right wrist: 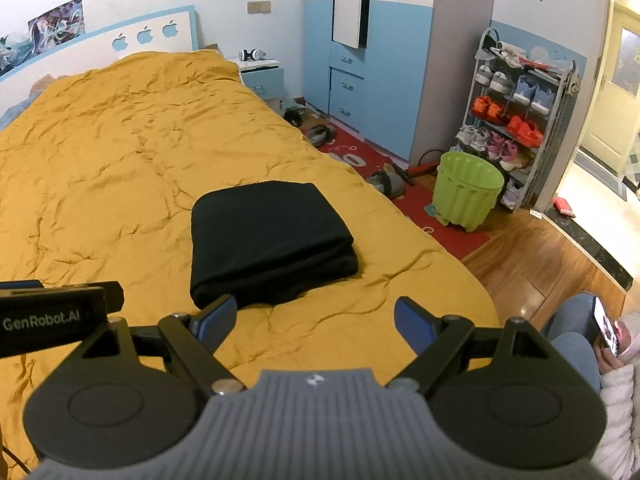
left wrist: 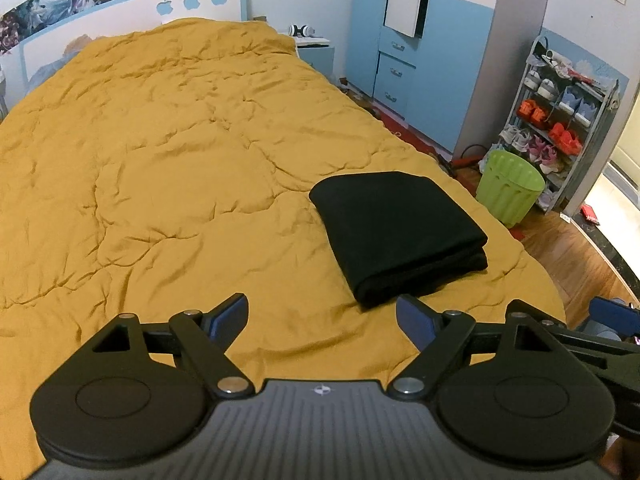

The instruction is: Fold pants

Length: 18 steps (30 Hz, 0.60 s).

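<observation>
Left gripper (left wrist: 322,320): jaws wide apart, nothing between them, hanging over bare mustard quilt (left wrist: 160,160). Blue pads (left wrist: 228,316) clear of any fabric.

Pants (left wrist: 396,232): black, folded into a compact rectangular stack of several layers, lying flat on the quilt near the bed's right edge, toward the foot end. In the left wrist view the stack sits just ahead of the right-hand fingertip, apart from it. In the right wrist view the near-left corner of the stack is right behind the left-hand fingertip; cannot tell whether that pad touches cloth.

Right gripper (right wrist: 316,318): jaws also spread wide, only quilt between them, not clamped on anything. It sits just right of the left gripper, whose body shows at the left edge of its view.

Right of the bed: red rug (right wrist: 440,224) on wood floor, green ribbed bin (right wrist: 466,192), shoe rack (right wrist: 516,120) loaded with sneakers, blue-and-white wardrobe (right wrist: 380,80) behind. Bottom right corner: a seated person's hand (right wrist: 612,356) holding a lit phone (right wrist: 606,326).
</observation>
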Tool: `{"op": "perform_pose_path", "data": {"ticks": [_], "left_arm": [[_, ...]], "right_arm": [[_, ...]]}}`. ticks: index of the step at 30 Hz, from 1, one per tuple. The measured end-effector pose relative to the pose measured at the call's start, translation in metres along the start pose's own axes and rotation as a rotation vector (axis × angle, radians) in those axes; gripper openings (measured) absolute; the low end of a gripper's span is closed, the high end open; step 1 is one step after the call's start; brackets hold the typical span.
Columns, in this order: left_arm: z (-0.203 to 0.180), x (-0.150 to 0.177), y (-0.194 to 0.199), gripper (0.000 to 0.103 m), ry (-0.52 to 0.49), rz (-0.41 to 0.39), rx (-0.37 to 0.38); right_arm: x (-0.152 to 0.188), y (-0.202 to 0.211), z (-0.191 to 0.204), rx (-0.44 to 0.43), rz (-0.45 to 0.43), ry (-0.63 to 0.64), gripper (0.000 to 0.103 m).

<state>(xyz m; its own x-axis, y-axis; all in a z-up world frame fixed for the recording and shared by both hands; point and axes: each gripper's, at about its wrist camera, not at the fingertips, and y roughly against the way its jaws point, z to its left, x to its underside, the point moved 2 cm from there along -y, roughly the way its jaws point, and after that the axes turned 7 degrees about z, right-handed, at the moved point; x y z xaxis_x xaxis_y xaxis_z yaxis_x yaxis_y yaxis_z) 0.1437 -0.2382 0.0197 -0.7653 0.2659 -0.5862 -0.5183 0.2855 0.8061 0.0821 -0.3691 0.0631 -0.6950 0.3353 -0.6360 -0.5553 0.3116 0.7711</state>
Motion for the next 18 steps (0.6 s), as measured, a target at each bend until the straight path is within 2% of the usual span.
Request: {"op": "perform_pose_path", "data": {"ticks": [18], "left_arm": [[-0.0004,0.0003,0.0003,0.098,0.001,0.0,0.0]], "right_arm": [[0.0,0.0002,-0.0015,-0.001,0.003,-0.004,0.082]]}}
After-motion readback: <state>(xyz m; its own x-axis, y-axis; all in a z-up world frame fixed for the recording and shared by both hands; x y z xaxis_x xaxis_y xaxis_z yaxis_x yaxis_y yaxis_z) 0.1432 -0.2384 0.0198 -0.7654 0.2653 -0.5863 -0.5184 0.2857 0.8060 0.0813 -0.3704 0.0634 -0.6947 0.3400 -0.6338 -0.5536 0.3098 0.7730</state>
